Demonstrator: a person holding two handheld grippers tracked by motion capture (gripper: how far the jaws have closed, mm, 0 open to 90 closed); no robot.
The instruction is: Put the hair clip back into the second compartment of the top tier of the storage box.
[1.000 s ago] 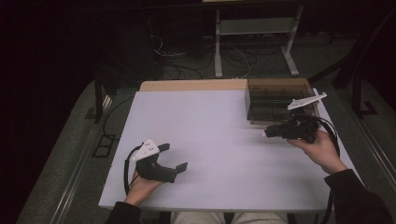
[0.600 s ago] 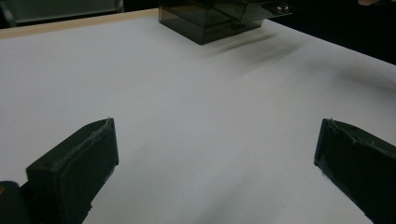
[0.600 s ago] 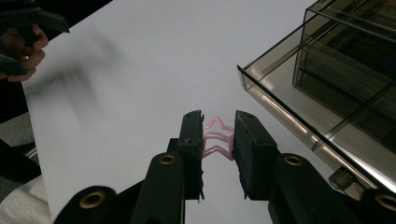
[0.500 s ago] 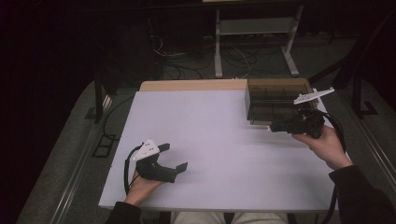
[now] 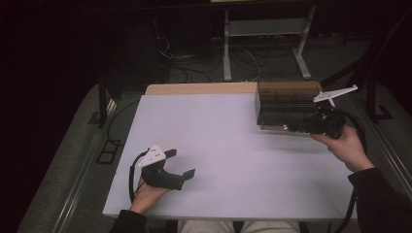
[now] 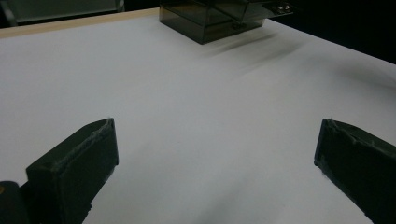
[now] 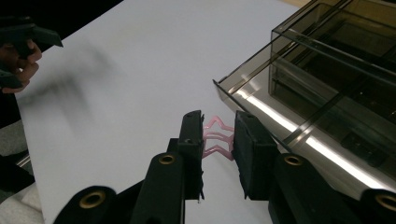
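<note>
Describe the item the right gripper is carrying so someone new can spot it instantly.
Start at the white table and go to its far right corner, where a smoky clear compartment box sits. Just in front of that box, the right gripper is shut on a small pink star-shaped clip. It is the one pink, thin wire-like outline among black jaws and dark plastic.

White table (image 5: 233,145) — smoked compartment box (image 5: 284,104) resting

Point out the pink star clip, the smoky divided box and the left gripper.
pink star clip (image 7: 217,138), right gripper view, its middle between the fingers.
smoky divided box (image 5: 284,109), high view, its front wall.
left gripper (image 5: 180,164), high view, midway between its fingertips.
</note>
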